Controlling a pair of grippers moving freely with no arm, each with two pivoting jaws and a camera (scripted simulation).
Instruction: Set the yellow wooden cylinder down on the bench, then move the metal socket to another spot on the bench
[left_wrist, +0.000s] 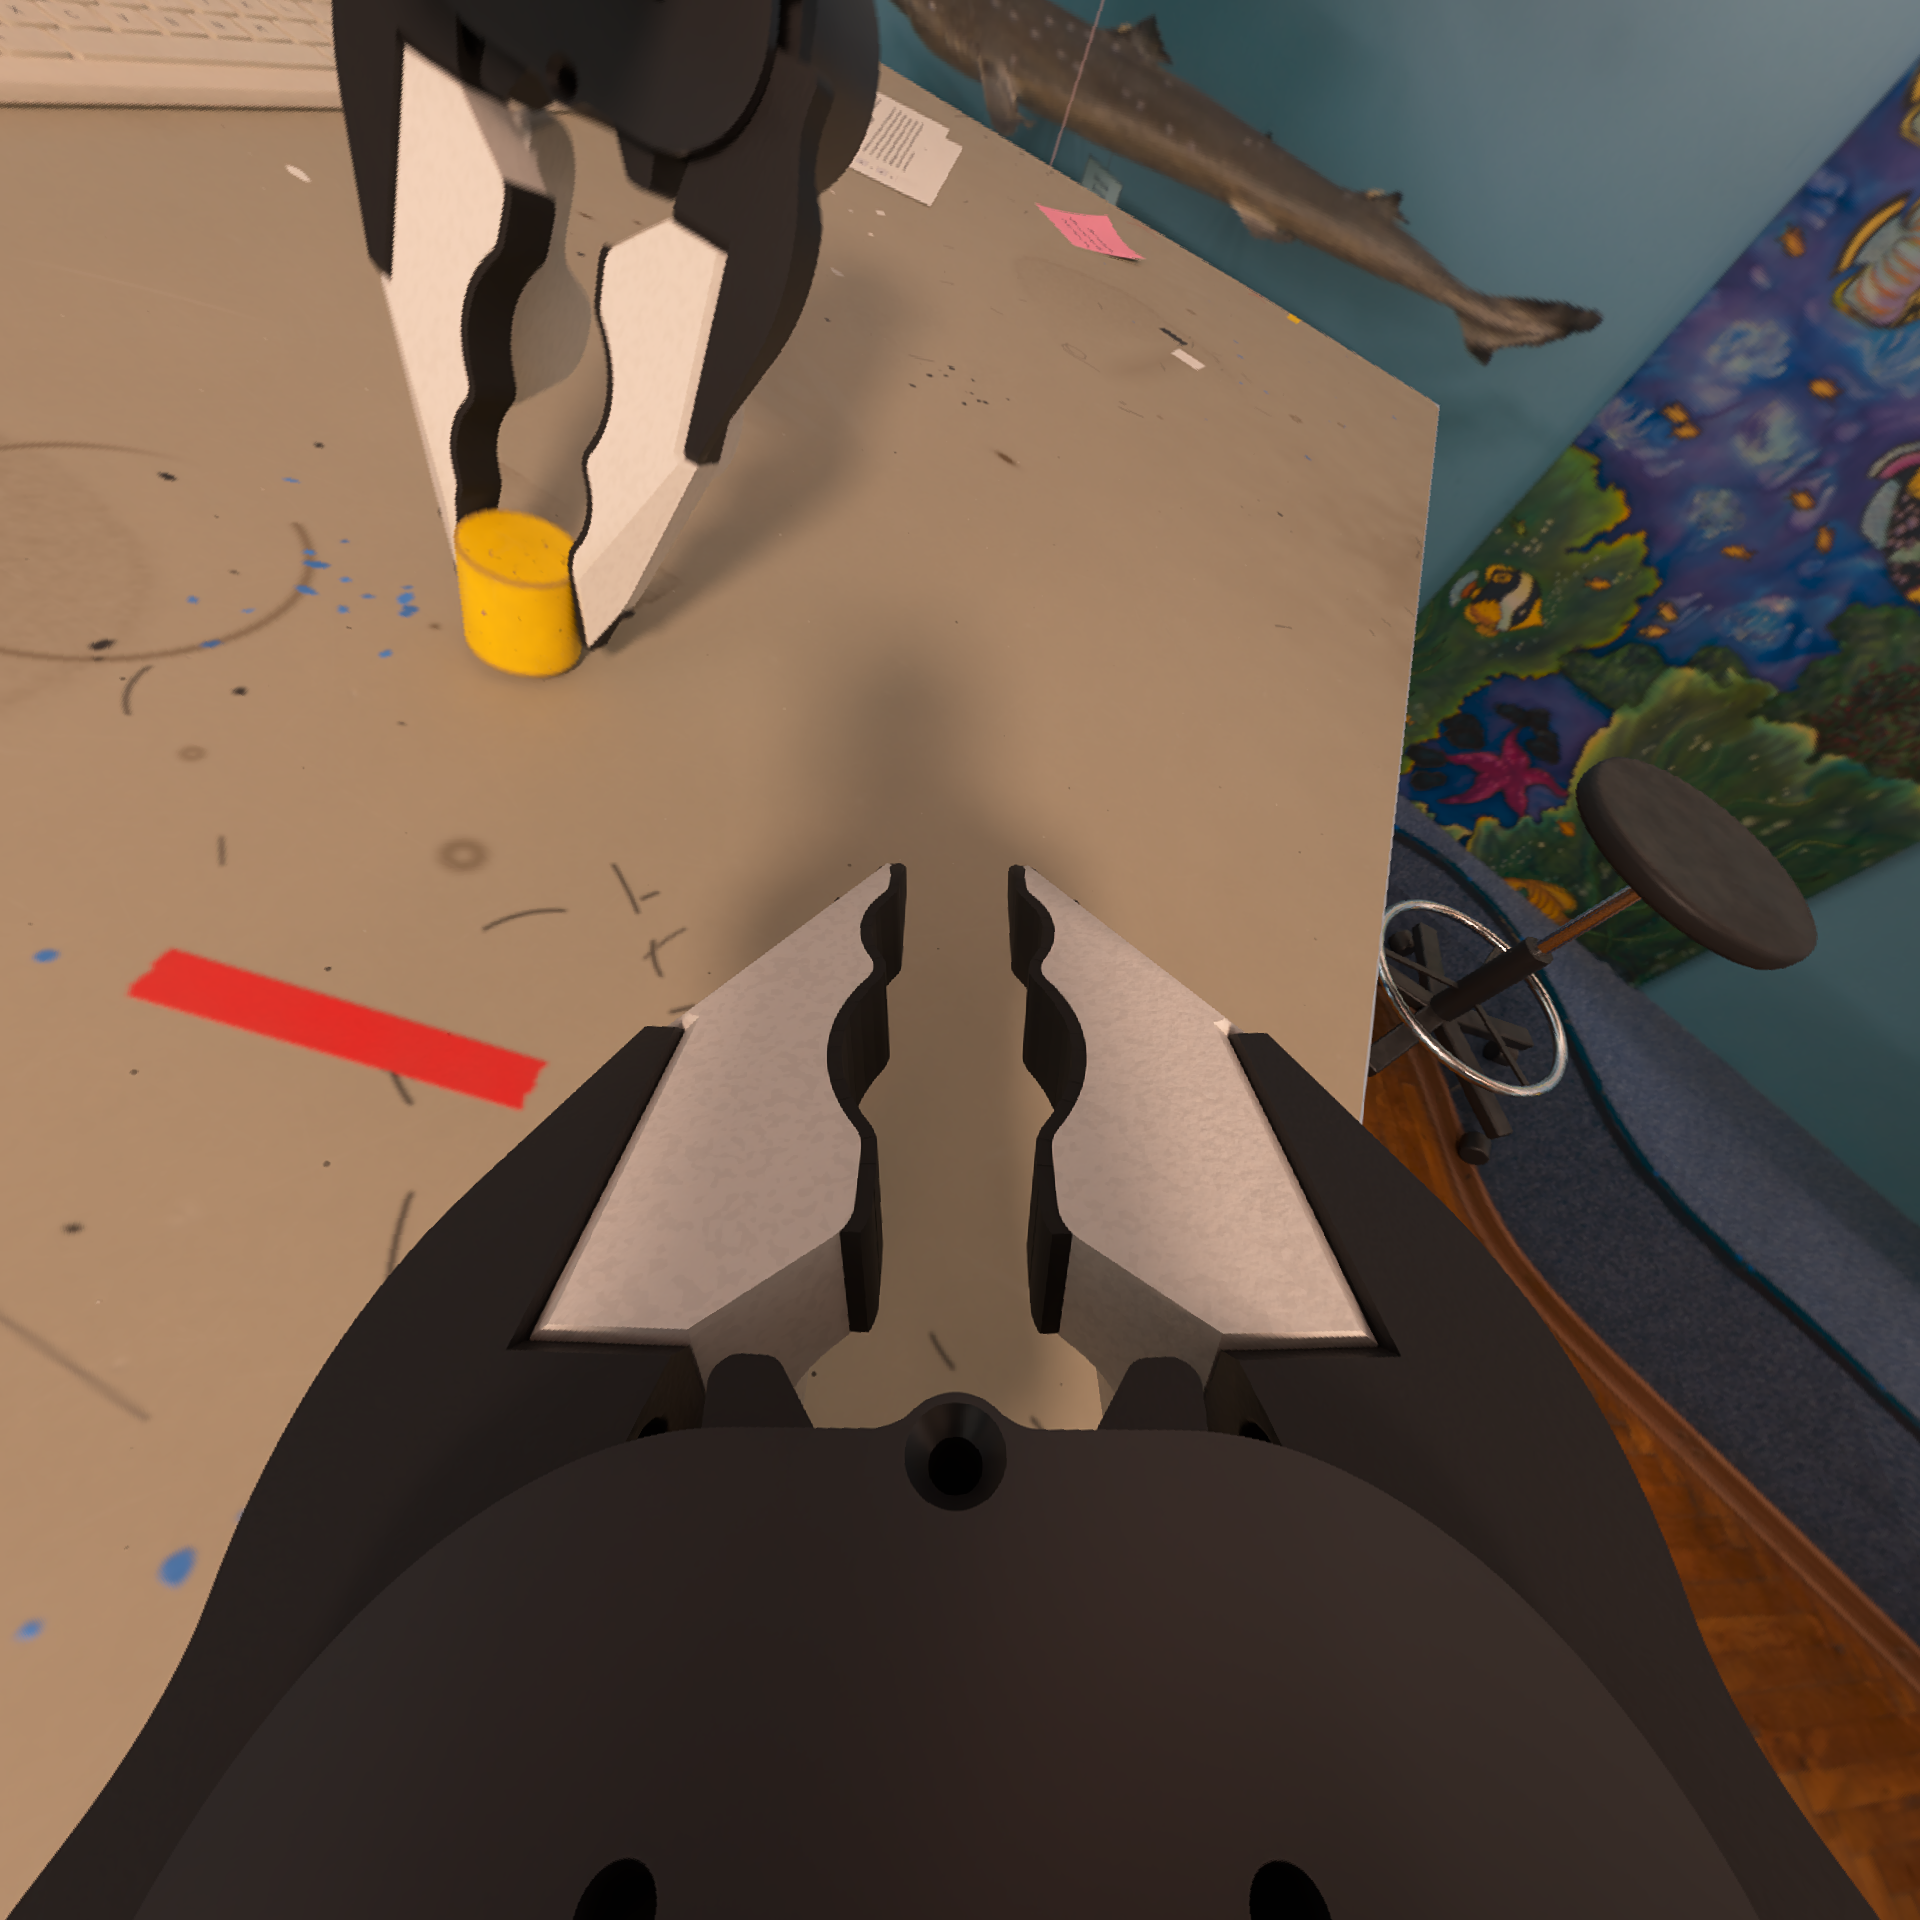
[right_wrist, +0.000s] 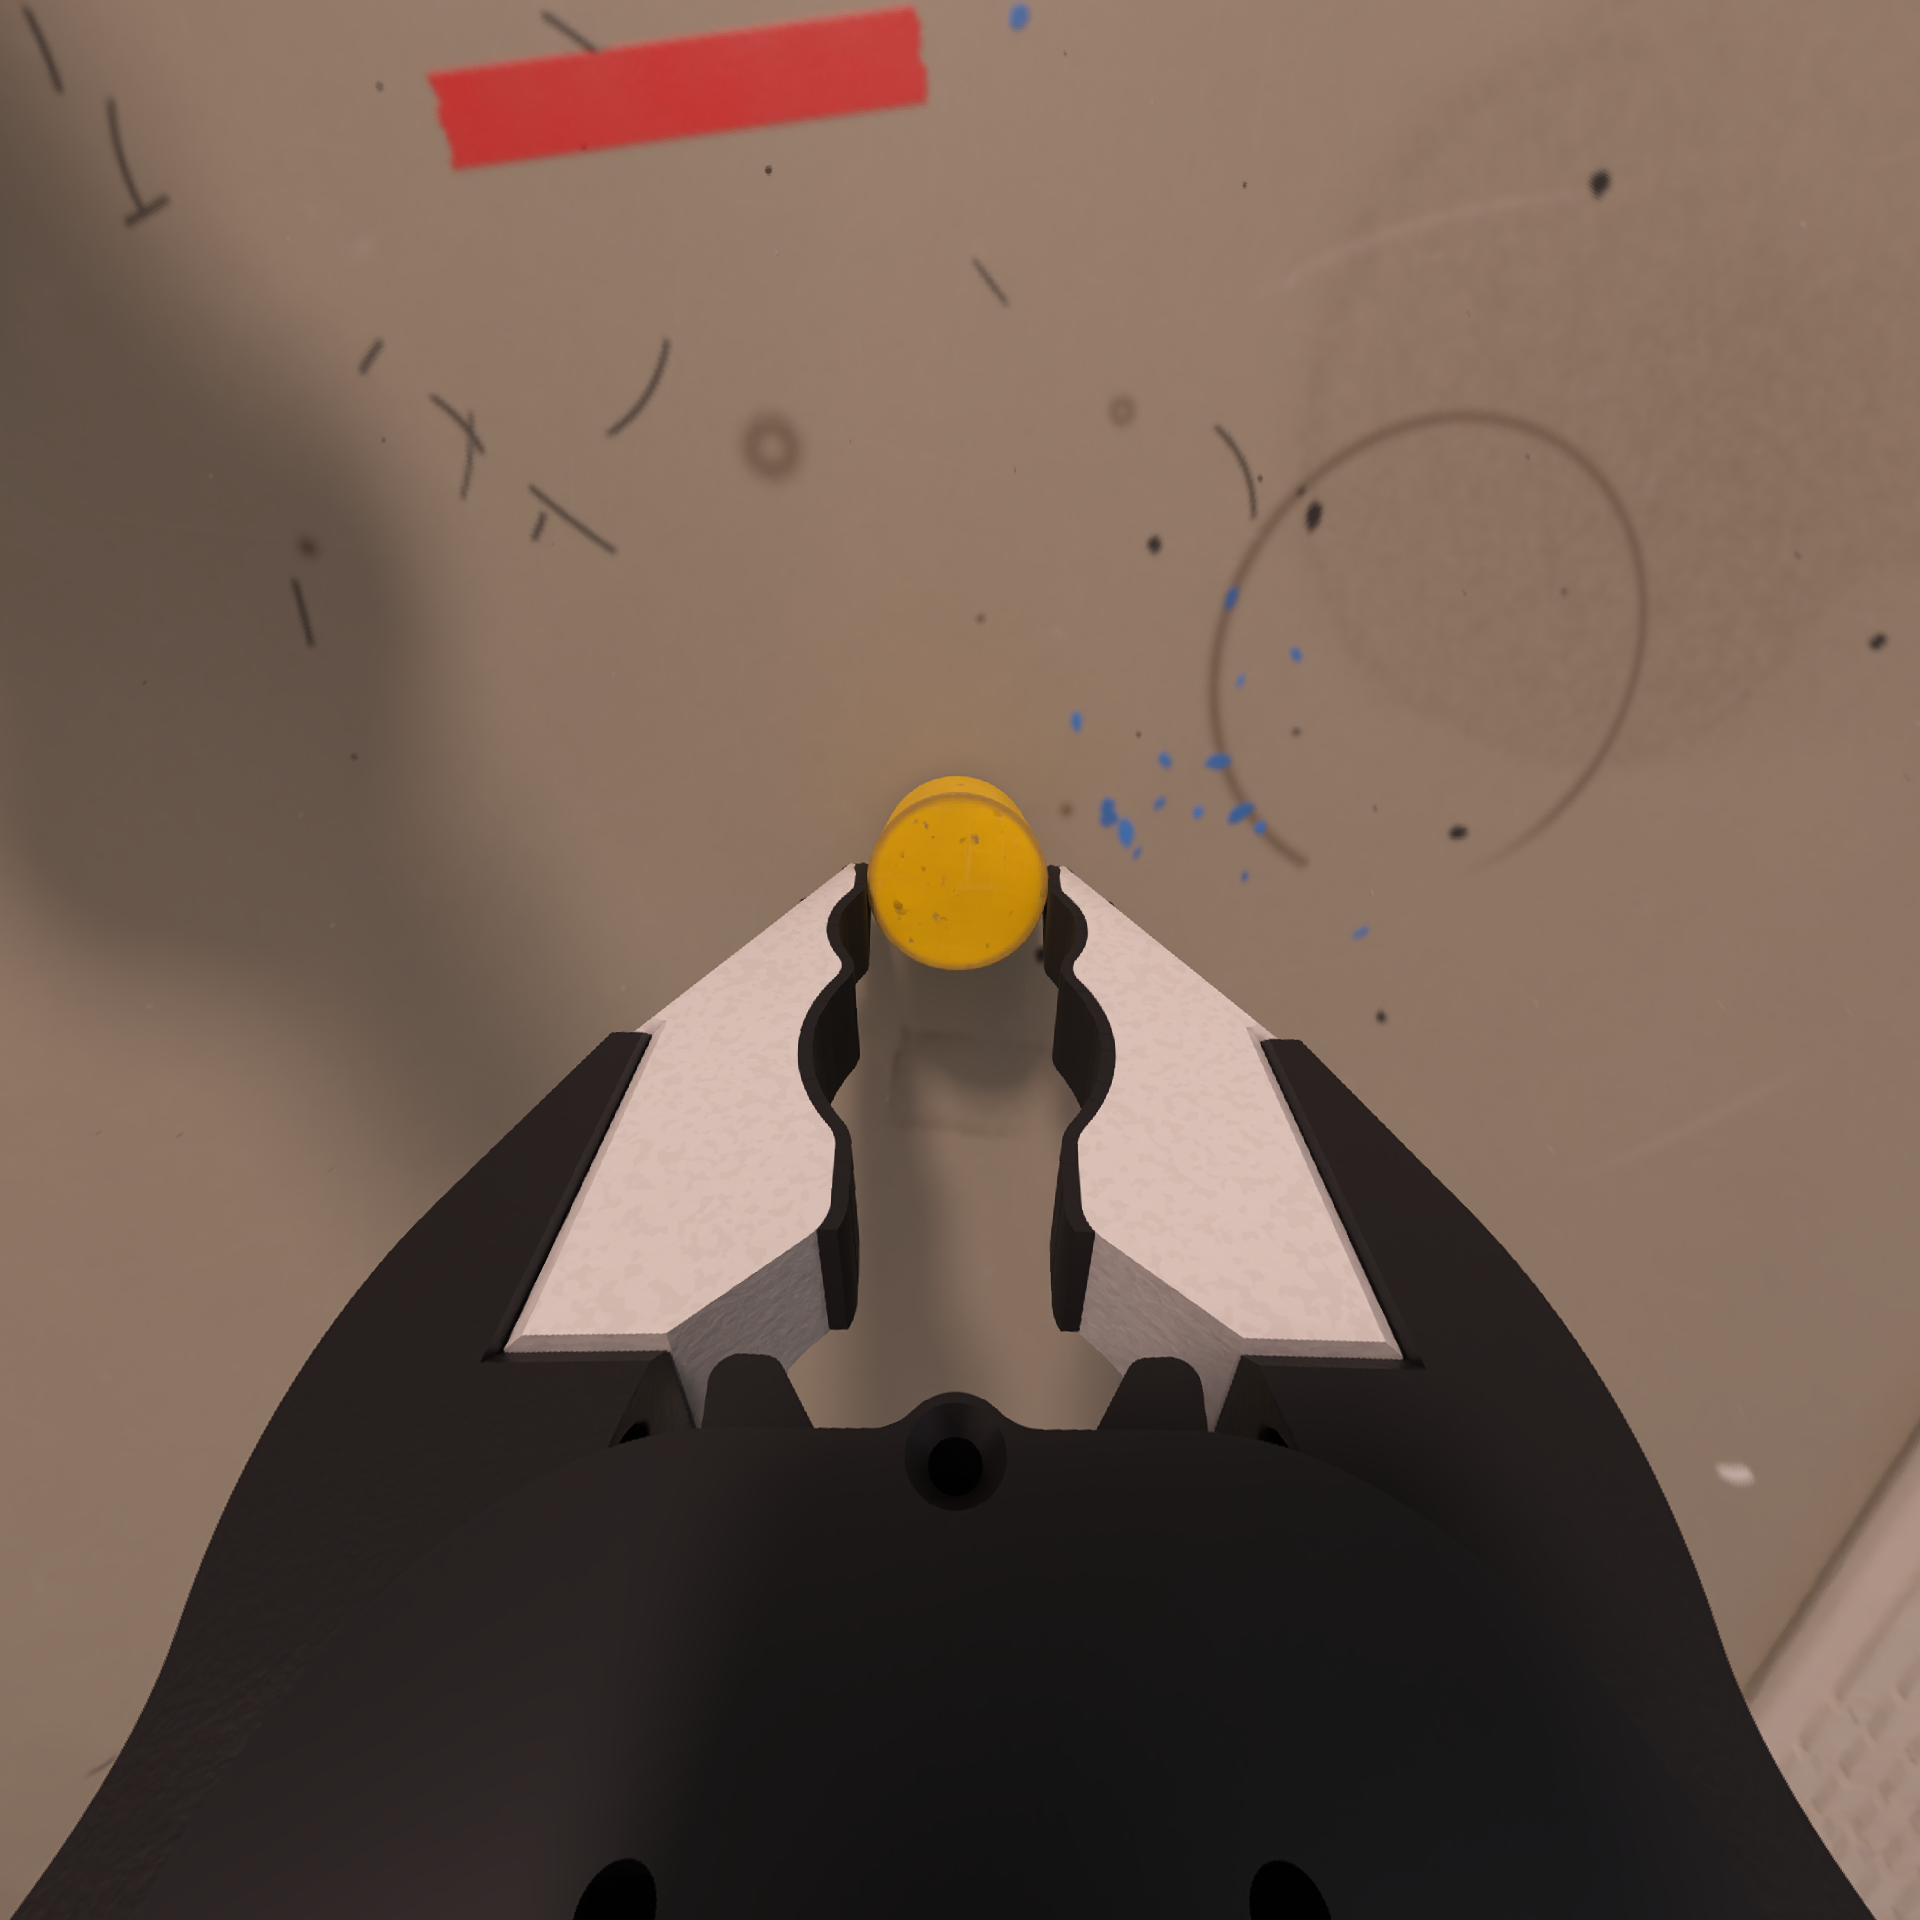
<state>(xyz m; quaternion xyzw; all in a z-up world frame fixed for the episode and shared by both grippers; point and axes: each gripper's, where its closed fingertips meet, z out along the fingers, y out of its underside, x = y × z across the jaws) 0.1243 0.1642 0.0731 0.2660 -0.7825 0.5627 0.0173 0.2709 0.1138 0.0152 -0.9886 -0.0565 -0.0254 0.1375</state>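
- On the surface (left_wrist: 935, 582) stands the yellow cylinder (left_wrist: 516, 595), pinched at the tips of the right gripper (right_wrist: 957, 914).
- Left gripper (left_wrist: 956, 883): fingers slightly parted, empty.
- Surface edge at 3 o'clock; red tape (left_wrist: 332, 1027) at 9.

From my station both views look evenly lit, soft and warm, without glare. On the bench (left_wrist: 1091, 644) I see only diffuse shadows: a wide dark patch at the left in the right wrist view, and a soft one just ahead of the left gripper (left_wrist: 956, 904). The yellow wooden cylinder (right_wrist: 957, 883) is sharp. The red tape (right_wrist: 681, 88) looks slightly soft. In the left wrist view, straight bench edges lean toward the right border.
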